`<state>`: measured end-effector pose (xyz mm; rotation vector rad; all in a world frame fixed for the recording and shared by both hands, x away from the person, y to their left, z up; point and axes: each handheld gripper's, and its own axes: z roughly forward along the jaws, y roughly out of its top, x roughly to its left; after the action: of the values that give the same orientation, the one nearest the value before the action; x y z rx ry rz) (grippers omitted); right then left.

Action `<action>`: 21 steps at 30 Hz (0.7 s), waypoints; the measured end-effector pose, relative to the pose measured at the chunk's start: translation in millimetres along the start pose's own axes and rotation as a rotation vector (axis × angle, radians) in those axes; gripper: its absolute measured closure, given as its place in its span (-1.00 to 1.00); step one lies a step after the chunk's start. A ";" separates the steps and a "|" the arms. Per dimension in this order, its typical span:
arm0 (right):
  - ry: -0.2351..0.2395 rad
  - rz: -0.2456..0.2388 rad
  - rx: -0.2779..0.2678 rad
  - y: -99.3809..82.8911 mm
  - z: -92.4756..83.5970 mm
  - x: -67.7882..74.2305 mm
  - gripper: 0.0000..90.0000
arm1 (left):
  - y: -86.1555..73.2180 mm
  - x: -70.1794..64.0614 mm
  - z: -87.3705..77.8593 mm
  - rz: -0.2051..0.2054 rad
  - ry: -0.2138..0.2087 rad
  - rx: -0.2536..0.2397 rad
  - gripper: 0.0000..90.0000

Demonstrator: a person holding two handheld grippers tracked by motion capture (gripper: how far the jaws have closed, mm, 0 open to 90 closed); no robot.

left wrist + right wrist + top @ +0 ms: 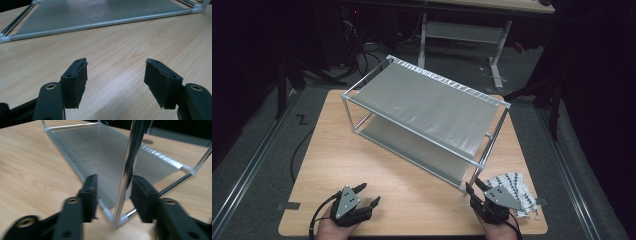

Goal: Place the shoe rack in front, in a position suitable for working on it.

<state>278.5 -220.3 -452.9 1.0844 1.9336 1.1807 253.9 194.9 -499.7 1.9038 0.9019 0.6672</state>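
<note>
on the near left of the tabletop (412, 195), the left tongs (368, 195) rest low in a hand, spread wide with nothing between them, pointing toward the rack (427, 107), which stands mid-tabletop. at the near right, the right tongs (113, 195) straddle the rack's corner post (130, 167), one pad just beside it, not yet clamping. judged risk: an off-centre squeeze could slip off the shiny post and skid the light rack. the right hand reaches level and low.
</note>
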 end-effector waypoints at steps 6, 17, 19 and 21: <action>-0.003 0.007 0.005 3.2 4.9 -7.0 0.77 | 1.7 3.0 -3.7 -0.030 0.034 -0.006 -0.21; 0.034 0.061 -0.018 -15.0 -21.0 -34.4 0.80 | 5.1 18.0 -7.3 -0.095 0.142 -0.020 -0.21; 0.035 0.059 -0.020 -15.6 -21.9 -35.6 0.80 | 11.0 24.1 -2.8 -0.114 0.155 -0.021 -0.21; 0.035 0.058 -0.023 -15.8 -21.1 -35.6 0.80 | 15.5 28.2 2.3 -0.127 0.166 -0.020 -0.20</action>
<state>272.8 -264.2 -455.6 1.1217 1.9217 1.2585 277.1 211.3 -484.5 1.7758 1.1067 0.7627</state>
